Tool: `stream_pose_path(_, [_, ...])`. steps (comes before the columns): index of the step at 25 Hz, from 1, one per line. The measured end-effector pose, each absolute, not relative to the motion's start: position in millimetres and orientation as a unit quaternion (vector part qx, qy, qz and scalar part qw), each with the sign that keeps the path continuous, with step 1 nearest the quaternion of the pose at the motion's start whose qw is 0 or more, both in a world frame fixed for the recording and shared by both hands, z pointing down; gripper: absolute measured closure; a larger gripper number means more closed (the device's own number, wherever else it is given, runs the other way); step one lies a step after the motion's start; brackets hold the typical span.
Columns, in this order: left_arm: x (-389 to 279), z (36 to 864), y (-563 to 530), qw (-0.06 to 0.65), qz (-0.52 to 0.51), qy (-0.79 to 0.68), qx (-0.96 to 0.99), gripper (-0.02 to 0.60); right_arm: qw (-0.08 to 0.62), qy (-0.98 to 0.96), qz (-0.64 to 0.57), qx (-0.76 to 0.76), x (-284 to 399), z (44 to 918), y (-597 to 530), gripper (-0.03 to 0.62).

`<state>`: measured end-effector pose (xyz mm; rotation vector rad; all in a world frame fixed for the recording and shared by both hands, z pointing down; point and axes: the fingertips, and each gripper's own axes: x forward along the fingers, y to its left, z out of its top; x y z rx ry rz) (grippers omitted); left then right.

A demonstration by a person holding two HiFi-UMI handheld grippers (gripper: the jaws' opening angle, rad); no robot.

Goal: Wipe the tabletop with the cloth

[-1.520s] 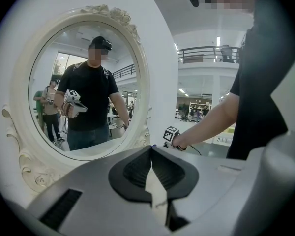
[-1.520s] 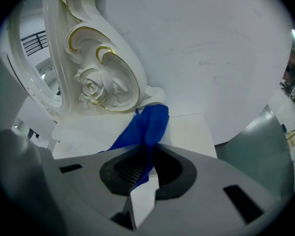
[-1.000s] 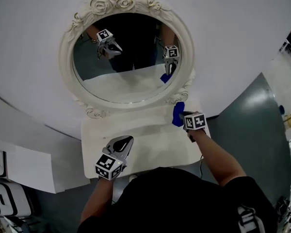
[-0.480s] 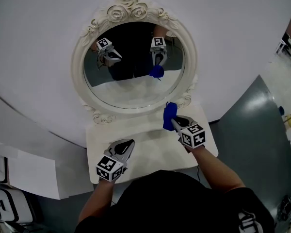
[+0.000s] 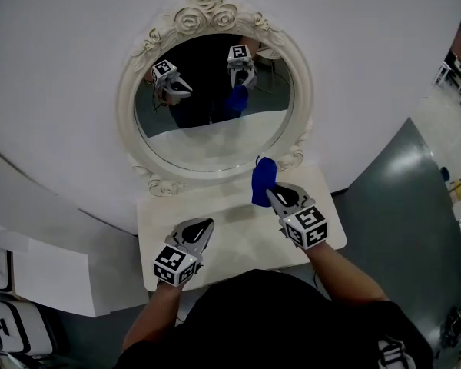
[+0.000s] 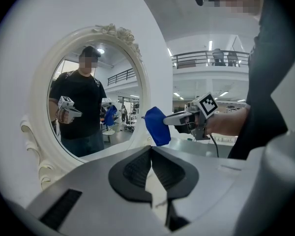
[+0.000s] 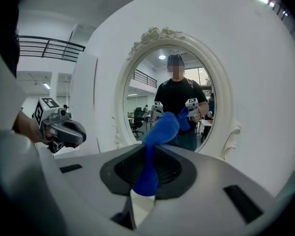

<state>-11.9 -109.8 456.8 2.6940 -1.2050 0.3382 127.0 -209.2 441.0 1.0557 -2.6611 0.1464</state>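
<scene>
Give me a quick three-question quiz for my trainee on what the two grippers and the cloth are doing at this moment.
1. True or false: the left gripper holds the blue cloth.
2. Pick one. A: the cloth lies loose, clear of both grippers. B: the cloth is clamped in the right gripper and sticks out toward the mirror. C: the cloth hangs over the top of the mirror's frame.
3. Fill in: the left gripper's jaws are ___, with nothing between them.
Key: 1 false; 2 B; 3 together.
</scene>
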Motion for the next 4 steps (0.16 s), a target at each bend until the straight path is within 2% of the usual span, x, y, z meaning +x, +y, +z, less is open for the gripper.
stream_pose_path(4, [-11.9,455.5,-110.6,0.084,0.113,-0.404,0.904,0.569,0.138,-0.919,0.044,0.366,128.8,437.8,-208.1,0.556])
